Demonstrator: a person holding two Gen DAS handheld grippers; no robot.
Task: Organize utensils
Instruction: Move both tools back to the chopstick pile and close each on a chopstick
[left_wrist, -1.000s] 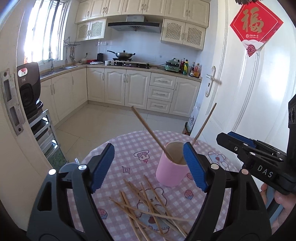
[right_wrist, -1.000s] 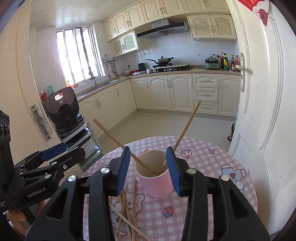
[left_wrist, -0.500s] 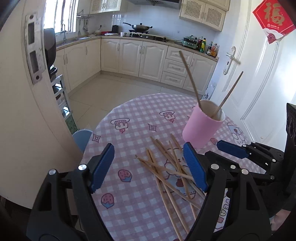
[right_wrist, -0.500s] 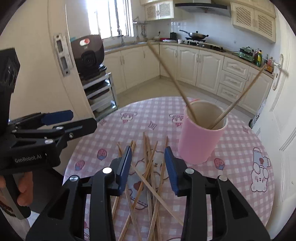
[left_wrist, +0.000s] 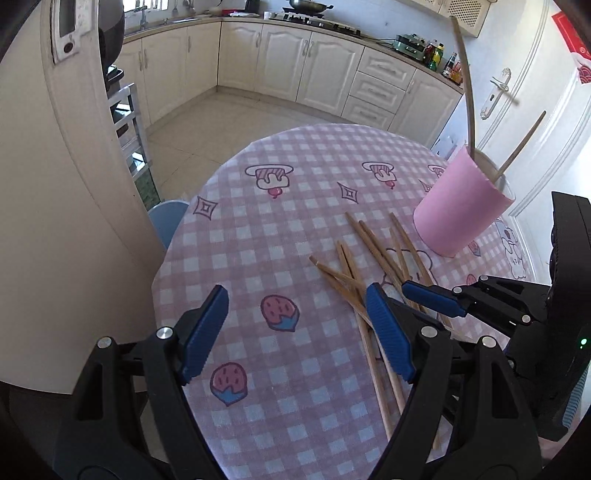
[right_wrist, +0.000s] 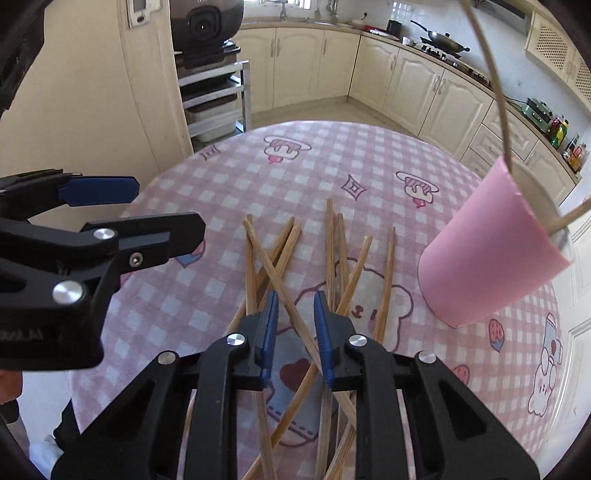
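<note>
A second ago both my grippers hung by the cup; by this moment I had dropped them to the loose chopsticks, so the next pick was starting. My right gripper was low over the near end of the pile, its jaws closing around one diagonal stick that lay between them but was not yet pinched. My left gripper stood wide apart and empty over bare cloth just left of the pile. I counted about eight sticks on the table, crossed too much to be sure. Far right stood one cup, with two sticks leaning in it.
</note>
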